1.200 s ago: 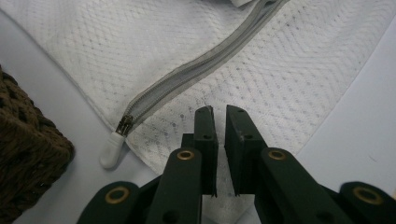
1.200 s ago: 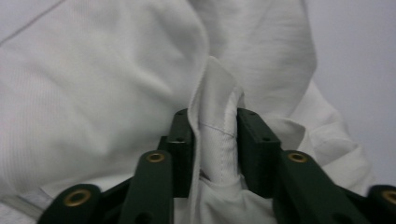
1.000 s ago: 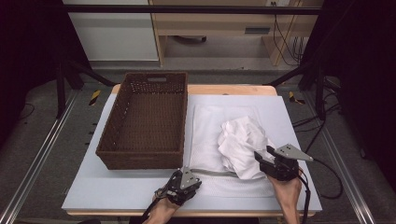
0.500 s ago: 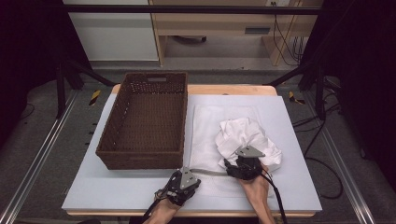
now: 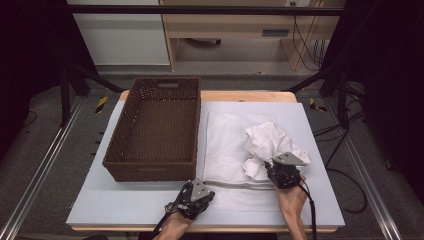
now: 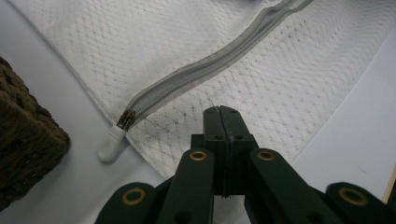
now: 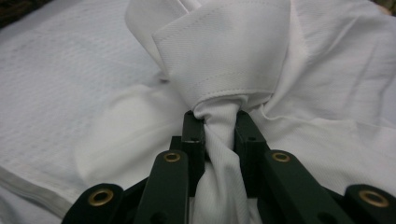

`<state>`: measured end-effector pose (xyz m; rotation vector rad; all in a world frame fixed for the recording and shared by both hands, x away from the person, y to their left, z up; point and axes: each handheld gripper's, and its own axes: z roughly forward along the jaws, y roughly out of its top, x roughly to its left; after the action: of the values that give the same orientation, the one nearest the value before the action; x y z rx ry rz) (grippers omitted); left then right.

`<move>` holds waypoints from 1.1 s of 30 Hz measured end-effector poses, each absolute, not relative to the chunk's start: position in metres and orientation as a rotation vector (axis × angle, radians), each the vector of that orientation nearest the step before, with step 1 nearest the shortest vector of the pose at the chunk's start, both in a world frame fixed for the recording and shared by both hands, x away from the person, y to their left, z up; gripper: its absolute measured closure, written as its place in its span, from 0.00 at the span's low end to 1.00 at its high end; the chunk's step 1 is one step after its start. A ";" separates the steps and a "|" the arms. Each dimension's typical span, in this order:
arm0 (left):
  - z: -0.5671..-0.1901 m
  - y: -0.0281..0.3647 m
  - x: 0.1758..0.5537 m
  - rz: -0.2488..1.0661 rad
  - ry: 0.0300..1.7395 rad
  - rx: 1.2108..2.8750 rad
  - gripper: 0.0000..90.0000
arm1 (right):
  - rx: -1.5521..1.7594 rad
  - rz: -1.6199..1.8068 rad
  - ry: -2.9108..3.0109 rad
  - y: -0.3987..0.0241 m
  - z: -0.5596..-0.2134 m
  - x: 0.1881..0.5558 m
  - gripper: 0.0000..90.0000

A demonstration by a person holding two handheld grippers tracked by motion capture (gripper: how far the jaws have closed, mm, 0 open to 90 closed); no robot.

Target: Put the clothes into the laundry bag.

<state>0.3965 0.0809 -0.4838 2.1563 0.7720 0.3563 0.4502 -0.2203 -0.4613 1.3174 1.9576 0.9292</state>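
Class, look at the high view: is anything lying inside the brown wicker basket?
No, the brown wicker basket shows only its bare woven floor.

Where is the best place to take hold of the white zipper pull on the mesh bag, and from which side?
Grip the white zipper pull across its flat sides, coming from the near-left corner of the mesh bag. It juts off the corner onto bare table, beside the wicker basket, so jaws can probably straddle it there without catching mesh.

Both grippers (image 5: 194, 196) (image 5: 283, 170) are black, with brass-ringed rivets, grey three-cornered top plates and trailing black cables.
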 end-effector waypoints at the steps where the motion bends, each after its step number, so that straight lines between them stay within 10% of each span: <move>1: -0.484 0.081 0.397 0.351 0.770 2.157 0.99 | 1.339 0.919 1.962 -0.232 -0.463 0.451 0.86; 11: -0.485 0.080 0.396 0.338 0.764 2.169 0.99 | 1.250 1.089 1.975 -0.231 -0.448 0.433 0.56; 33: -0.485 0.079 0.395 0.331 0.760 2.172 0.99 | 1.092 0.991 2.171 -0.166 -0.476 0.422 0.45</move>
<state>0.3953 0.0794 -0.4853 2.1717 0.7596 0.3306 0.4217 -0.1662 -0.4758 1.0923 2.1712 0.9907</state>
